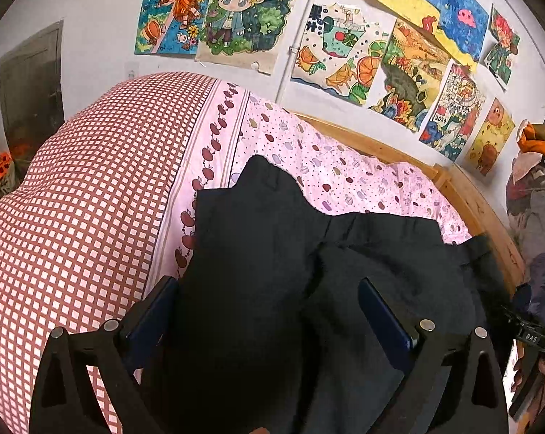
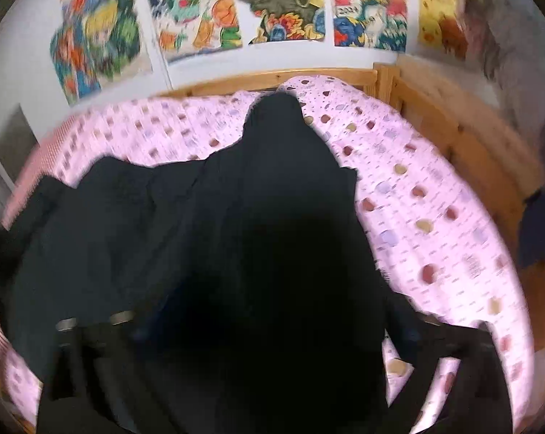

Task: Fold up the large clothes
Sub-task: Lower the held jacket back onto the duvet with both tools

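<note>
Right now a dark garment (image 1: pixel 258 260) lies spread on the bed, over a pink bedsheet (image 1: pixel 344 177) printed with small fruit shapes. In the left wrist view the cloth is bunched in loose folds and runs from the middle of the sheet down between the fingers of the left claw (image 1: pixel 269 314). Those fingers (image 1: pixel 384 311) stand wide apart, their blue pads on either side of the fabric, with cloth filling the gap; they are spread, not pinched on it. To the left of the garment sits a big pillow (image 1: pixel 81 195) in a red and white check, its edge trimmed with a row of apples. A wooden bed frame (image 1: pixel 467 195) runs along the far side of the sheet, against a white wall hung with bright children's drawings (image 1: pixel 236 14).

The right wrist view is blurred. It shows the same garment (image 2: pixel 207 238) as a broad dark shape across the pink bedsheet (image 2: pixel 424 224), one narrow part reaching up toward the wooden frame (image 2: pixel 446 119). The right claw (image 2: pixel 258 340) sits low in that view with dark cloth lying over it; whether its fingers are spread or closed on the cloth cannot be told. Drawings (image 2: pixel 283 7) line the wall above the bed.
</note>
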Tool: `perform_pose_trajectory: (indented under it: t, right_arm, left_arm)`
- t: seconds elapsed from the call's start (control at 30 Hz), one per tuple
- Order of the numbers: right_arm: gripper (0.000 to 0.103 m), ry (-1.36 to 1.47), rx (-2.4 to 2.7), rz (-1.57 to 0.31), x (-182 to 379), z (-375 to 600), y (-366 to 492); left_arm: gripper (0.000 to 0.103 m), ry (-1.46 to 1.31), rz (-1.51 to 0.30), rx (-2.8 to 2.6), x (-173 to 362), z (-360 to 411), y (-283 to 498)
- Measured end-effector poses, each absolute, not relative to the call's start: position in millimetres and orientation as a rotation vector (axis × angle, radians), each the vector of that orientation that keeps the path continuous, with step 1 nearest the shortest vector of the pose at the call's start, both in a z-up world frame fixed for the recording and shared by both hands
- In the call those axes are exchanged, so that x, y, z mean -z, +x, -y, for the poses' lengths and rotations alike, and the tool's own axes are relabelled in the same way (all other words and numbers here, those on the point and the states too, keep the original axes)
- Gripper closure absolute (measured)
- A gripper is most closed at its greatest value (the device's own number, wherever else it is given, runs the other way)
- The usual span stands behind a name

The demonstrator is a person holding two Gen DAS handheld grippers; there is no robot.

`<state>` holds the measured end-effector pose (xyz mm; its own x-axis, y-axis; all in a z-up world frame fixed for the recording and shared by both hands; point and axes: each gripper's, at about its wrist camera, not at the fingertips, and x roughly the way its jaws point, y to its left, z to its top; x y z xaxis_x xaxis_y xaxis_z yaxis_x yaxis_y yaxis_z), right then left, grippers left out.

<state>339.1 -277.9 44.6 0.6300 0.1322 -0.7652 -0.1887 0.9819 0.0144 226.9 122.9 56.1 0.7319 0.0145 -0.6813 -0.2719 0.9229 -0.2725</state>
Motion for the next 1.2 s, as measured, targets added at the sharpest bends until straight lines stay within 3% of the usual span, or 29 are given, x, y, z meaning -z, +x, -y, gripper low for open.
perform_pose_trajectory:
  t: [0.57,1.2]
  right_arm:
    - [0.001,0.06,-0.227,-0.569,-95,282,270]
    - [0.001,0.028,-0.322,-0.331,-134,264,156]
  left_arm:
    - [0.0,-0.29,-0.491,-0.189,-104,-88,177]
    - [0.0,-0.194,-0.414,-0.15,-131,-33,95]
